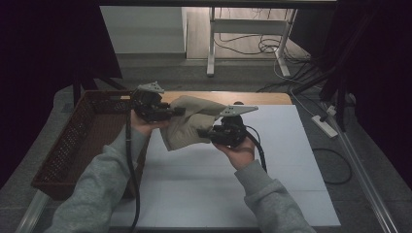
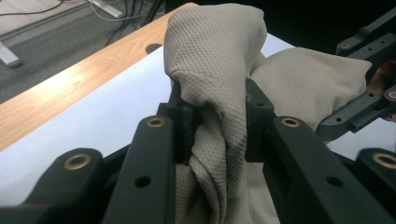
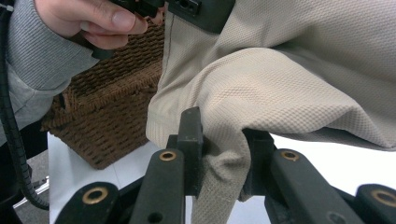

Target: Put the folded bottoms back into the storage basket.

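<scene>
High view: I hold a beige knitted cloth (image 1: 187, 127) in the air between the two grippers, above the far part of the white-topped bench (image 1: 233, 189). My left gripper (image 1: 176, 111) grips the cloth's left upper portion, just beside the rim of the brown wicker basket (image 1: 73, 145) that stands at the bench's left edge. My right gripper (image 1: 208, 134) grips the cloth's lower right portion, and the fabric hangs bunched between the two. Grey sleeves cover both of my forearms, and a black cable (image 1: 131, 165) trails from the left gripper along the left sleeve.

Left gripper view: the fingers (image 2: 182, 126) are clamped on a gathered fold of the cloth (image 2: 215, 60), which rises above them and spreads to the right toward the other gripper. A strip of bare wood (image 2: 70, 88) edges the bench's white surface.

Right gripper view: the fingers (image 3: 190, 140) pinch a twisted fold of the cloth (image 3: 280, 88), which drapes overhead. My left hand (image 3: 88, 18) and the wicker basket (image 3: 112, 121) lie beyond it.
</scene>
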`<state>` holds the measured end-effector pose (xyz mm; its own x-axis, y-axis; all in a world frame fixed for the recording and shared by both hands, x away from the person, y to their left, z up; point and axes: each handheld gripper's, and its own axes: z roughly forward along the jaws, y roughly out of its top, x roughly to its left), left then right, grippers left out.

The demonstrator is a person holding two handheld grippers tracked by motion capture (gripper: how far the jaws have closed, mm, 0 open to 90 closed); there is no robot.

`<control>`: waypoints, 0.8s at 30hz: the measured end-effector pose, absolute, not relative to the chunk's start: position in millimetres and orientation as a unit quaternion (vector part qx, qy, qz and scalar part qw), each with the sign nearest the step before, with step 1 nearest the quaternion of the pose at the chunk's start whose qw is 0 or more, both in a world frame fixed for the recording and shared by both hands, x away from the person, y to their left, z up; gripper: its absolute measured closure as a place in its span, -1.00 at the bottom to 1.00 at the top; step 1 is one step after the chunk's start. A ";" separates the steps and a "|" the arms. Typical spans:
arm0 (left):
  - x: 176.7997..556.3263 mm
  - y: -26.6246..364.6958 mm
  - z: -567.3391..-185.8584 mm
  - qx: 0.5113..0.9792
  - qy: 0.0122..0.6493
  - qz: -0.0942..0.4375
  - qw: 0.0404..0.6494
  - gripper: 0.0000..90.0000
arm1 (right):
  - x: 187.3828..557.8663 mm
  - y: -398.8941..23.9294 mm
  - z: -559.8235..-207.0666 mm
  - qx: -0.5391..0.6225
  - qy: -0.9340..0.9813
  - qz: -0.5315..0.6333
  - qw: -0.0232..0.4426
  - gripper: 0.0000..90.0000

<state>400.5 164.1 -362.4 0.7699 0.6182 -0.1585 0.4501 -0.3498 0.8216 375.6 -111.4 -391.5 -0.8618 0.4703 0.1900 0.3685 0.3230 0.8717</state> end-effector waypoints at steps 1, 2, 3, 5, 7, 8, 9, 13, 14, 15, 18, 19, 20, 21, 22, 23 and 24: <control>400.4 166.4 -361.9 0.817 0.327 0.091 0.467 0.57 | 375.6 -111.4 -391.5 0.258 0.812 0.521 0.049 0.64; 400.0 168.5 -361.5 0.816 0.329 0.092 0.467 0.57 | 375.9 -109.2 -391.0 0.258 0.812 0.522 0.048 0.64; 399.7 170.7 -361.1 0.816 0.330 0.093 0.466 0.57 | 376.4 -107.2 -390.6 0.257 0.813 0.521 0.048 0.64; 399.2 174.9 -360.4 0.815 0.331 0.095 0.466 0.57 | 377.1 -103.0 -389.9 0.255 0.813 0.522 0.047 0.64; 398.9 179.3 -359.6 0.814 0.332 0.096 0.466 0.57 | 377.7 -99.0 -389.2 0.253 0.813 0.522 0.047 0.63; 398.5 181.3 -359.3 0.813 0.333 0.097 0.467 0.57 | 378.3 -97.1 -388.8 0.252 0.814 0.522 0.047 0.64; 398.4 183.7 -358.9 0.814 0.334 0.098 0.466 0.57 | 379.0 -95.2 -388.5 0.252 0.814 0.522 0.046 0.63; 397.5 193.0 -357.4 0.811 0.338 0.102 0.466 0.57 | 382.1 -86.8 -387.4 0.249 0.813 0.525 0.042 0.64; 397.1 196.1 -357.0 0.810 0.339 0.104 0.466 0.57 | 382.3 -84.4 -387.0 0.248 0.813 0.525 0.041 0.64; 396.9 198.0 -356.7 0.810 0.340 0.104 0.466 0.57 | 382.7 -81.4 -386.6 0.246 0.813 0.525 0.042 0.63; 396.0 205.6 -355.7 0.808 0.344 0.107 0.467 0.57 | 383.5 -73.0 -385.6 0.243 0.813 0.528 0.039 0.63; 395.7 207.9 -355.6 0.807 0.345 0.107 0.467 0.57 | 383.5 -73.0 -385.6 0.243 0.813 0.528 0.039 0.63; 395.4 210.0 -355.5 0.806 0.347 0.108 0.467 0.57 | 383.8 -71.0 -385.5 0.242 0.813 0.529 0.040 0.63; 395.1 212.0 -355.6 0.805 0.348 0.109 0.468 0.57 | 384.6 -67.2 -385.4 0.241 0.813 0.529 0.038 0.63; 394.8 213.9 -355.5 0.806 0.348 0.109 0.466 0.57 | 384.6 -67.2 -385.4 0.241 0.813 0.529 0.038 0.63; 394.5 215.6 -355.6 0.805 0.350 0.110 0.467 0.57 | 385.0 -65.2 -385.5 0.242 0.812 0.529 0.036 0.63; 394.1 217.4 -355.5 0.805 0.350 0.111 0.466 0.57 | 385.3 -63.3 -385.7 0.241 0.812 0.530 0.036 0.63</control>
<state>394.1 217.4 -355.5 0.7305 0.6668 -0.1479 0.4609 -0.3214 0.8272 385.3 -63.3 -385.7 -0.8812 0.4296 0.1974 0.3539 0.3224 0.8779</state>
